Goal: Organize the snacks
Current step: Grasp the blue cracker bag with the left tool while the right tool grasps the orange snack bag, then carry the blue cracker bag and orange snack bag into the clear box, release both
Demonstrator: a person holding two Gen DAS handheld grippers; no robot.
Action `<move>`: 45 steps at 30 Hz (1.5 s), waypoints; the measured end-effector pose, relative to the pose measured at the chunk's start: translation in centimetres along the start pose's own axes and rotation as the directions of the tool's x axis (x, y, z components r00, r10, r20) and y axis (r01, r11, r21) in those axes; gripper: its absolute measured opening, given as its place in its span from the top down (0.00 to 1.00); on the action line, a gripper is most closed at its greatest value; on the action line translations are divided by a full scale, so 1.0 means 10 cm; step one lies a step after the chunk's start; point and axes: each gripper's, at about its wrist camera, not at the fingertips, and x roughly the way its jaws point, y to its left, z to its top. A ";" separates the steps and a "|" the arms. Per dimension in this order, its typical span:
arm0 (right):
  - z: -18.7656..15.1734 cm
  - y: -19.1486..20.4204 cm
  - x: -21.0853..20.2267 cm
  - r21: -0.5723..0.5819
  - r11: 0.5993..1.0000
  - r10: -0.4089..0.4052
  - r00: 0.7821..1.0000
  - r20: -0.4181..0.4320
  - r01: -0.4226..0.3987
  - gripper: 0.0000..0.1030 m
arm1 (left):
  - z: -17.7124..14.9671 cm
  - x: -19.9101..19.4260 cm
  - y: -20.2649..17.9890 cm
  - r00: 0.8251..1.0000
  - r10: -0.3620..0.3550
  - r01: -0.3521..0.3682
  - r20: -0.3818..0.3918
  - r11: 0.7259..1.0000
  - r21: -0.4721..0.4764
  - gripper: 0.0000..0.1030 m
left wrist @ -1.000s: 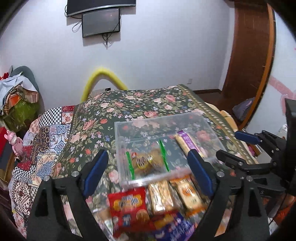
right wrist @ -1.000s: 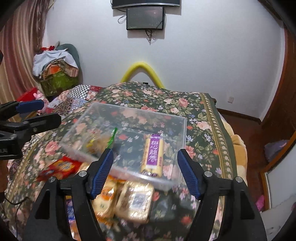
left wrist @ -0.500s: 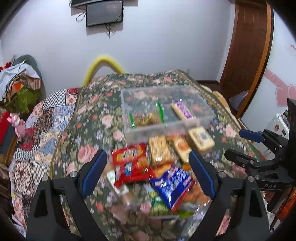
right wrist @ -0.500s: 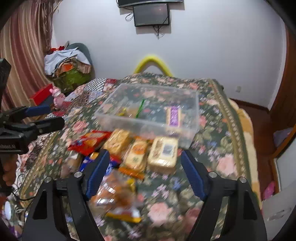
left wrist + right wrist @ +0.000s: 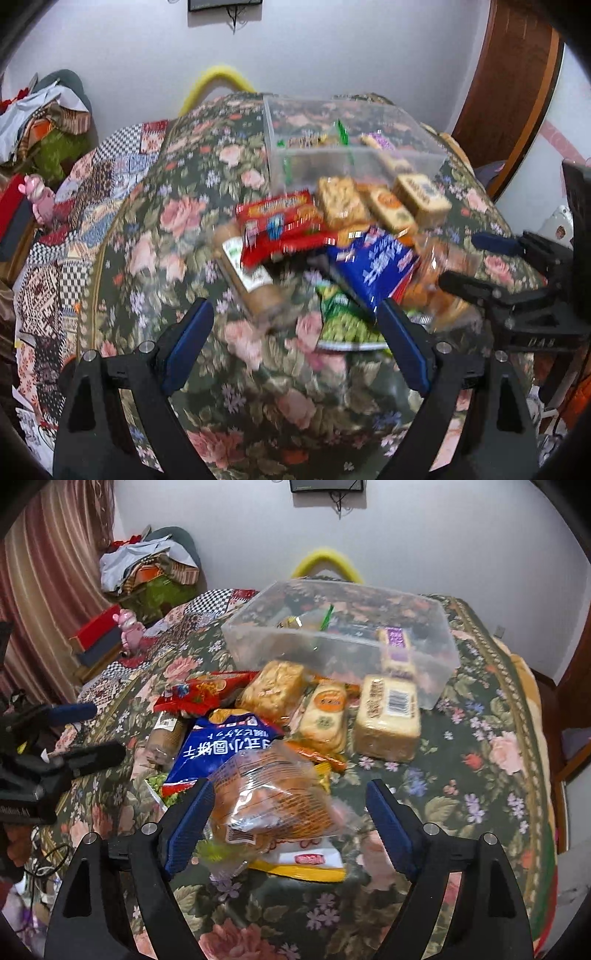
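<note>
Nearest the right camera, the right hand-held gripper (image 5: 288,827) stands released, jaws wide apart and holding nothing, above a clear bread bag (image 5: 277,797) that lies between its fingers. The left hand-held gripper (image 5: 295,343) is likewise released and empty, over bare floral bedspread (image 5: 177,266) at the near edge of the snack pile.

Under the bread bag lie a yellow-edged packet (image 5: 306,866) and a green pea bag (image 5: 341,325). Just beyond, a blue biscuit bag (image 5: 221,749) overlaps a brown roll (image 5: 249,273) and a red packet (image 5: 280,225). Farther on, three wrapped cakes (image 5: 328,710) sit side by side, touching or nearly touching the near wall of the clear bin (image 5: 343,653). The bin already holds a purple bar (image 5: 397,644) and a green-sealed pouch (image 5: 310,622).

Risks, as judged from this layout:
- The bread bag is loose, slick film around soft contents; a closing grip may pinch only film, so the bag sags or slips, or may crush the bread.
- The pile is layered; lifting the top bag may drag the packets beneath it toward the bed edge.
- The bed is soft, so a downward push may sink the bag rather than seat it between the fingers.
- The left view is blurred, so fine positions there are uncertain.
</note>
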 end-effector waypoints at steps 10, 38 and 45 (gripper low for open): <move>-0.01 0.05 0.13 0.003 0.999 0.039 0.999 -0.013 -0.039 0.18 | -0.07 0.20 -0.10 0.999 0.005 -0.004 -0.032 1.000 0.023 0.12; -0.11 -0.40 -0.33 0.020 0.999 0.033 0.998 0.061 -0.034 0.60 | 0.41 0.53 -0.41 0.999 -0.010 0.005 -0.052 0.997 -0.081 0.12; -0.14 -0.66 -0.37 0.084 0.996 0.005 0.998 0.070 -0.011 0.60 | 0.50 0.81 -0.44 0.995 -0.013 0.001 -0.097 0.992 -0.125 0.12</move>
